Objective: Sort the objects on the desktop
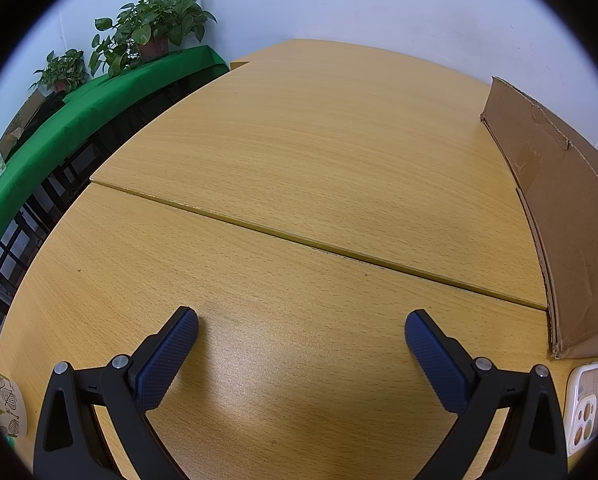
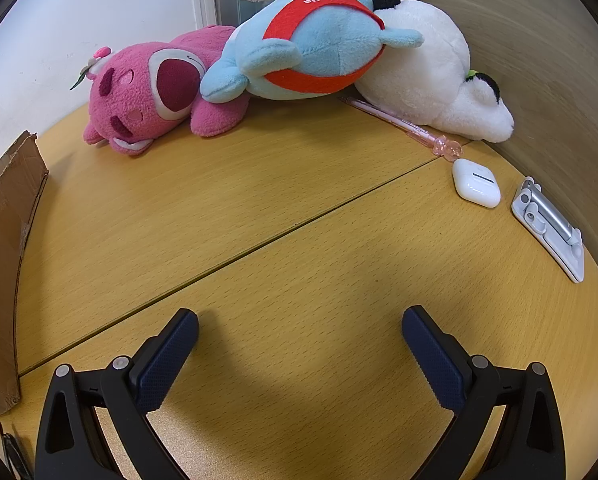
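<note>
My left gripper is open and empty over the wooden desk. A white phone case lies at its right edge, below a cardboard box. My right gripper is open and empty above the desk. Far ahead lie a pink plush bear, a blue plush with a red band and a white plush. A pink pen, a white earbud case and a folded white phone stand lie at the right.
The cardboard box stands at the left of the right wrist view. A green-covered shelf with potted plants runs beyond the desk's left edge. A leaf-patterned cup sits at the lower left. A wooden partition bounds the right.
</note>
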Demonstrator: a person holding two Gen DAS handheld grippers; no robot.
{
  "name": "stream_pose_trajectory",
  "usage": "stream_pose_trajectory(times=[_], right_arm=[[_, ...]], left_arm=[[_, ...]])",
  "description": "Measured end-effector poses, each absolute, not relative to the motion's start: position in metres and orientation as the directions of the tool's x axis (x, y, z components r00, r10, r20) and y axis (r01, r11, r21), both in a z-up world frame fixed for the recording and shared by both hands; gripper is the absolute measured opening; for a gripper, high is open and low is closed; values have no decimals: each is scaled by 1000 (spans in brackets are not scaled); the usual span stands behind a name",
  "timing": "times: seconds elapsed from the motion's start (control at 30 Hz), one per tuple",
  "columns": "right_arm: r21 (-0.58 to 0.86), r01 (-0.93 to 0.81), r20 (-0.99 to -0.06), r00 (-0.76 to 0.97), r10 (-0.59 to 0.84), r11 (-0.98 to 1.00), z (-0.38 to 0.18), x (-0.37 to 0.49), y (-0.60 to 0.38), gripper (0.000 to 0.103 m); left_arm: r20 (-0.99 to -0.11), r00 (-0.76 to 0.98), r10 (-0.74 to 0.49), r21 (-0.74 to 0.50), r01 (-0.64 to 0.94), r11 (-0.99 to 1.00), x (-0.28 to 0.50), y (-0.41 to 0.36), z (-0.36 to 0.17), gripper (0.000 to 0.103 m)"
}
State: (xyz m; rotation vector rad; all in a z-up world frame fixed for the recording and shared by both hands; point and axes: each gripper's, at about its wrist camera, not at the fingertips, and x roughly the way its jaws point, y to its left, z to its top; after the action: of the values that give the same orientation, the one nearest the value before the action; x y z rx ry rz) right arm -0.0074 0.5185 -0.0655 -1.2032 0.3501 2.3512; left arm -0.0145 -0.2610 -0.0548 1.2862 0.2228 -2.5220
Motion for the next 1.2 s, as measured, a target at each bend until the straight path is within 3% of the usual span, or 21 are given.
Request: stream_pose_trajectory(times=[0.33,0.53,0.67,0.83,0.97,1.1,1.2], right_arm=[[12,-506,-815,-504,285,-862,-68,-8,519,103],[13,-440,-864,-457,211,-898,-61,12,508,103],[14,-327,-818,-548,177,-945,-33,60,475,103],[-15,-70,-749,-660,58,-997,23,133,413,103],[3,131,-699,-709,-96,-991,61,195,352,103],[167,452,-718,-553,-422,-876,57,251,276,103],[218,594,-723,-435,-537,-774,41,287,223,103]], left_arm=[[-809,-553,-197,-1,337,-942,-15,-261,-55,103],[-833,-530,-159,-14,308,-951,-8,-256,-50,100],[-745,-654,-128,-49,245,-968,41,-226,-2,99],[-633,-774,20,-105,60,-993,121,-159,74,101],[-595,-795,123,-144,-45,-989,163,-116,96,101],[-626,-724,288,-239,-173,-955,181,-75,85,101],[-649,-688,325,-241,-219,-946,181,-53,72,101]])
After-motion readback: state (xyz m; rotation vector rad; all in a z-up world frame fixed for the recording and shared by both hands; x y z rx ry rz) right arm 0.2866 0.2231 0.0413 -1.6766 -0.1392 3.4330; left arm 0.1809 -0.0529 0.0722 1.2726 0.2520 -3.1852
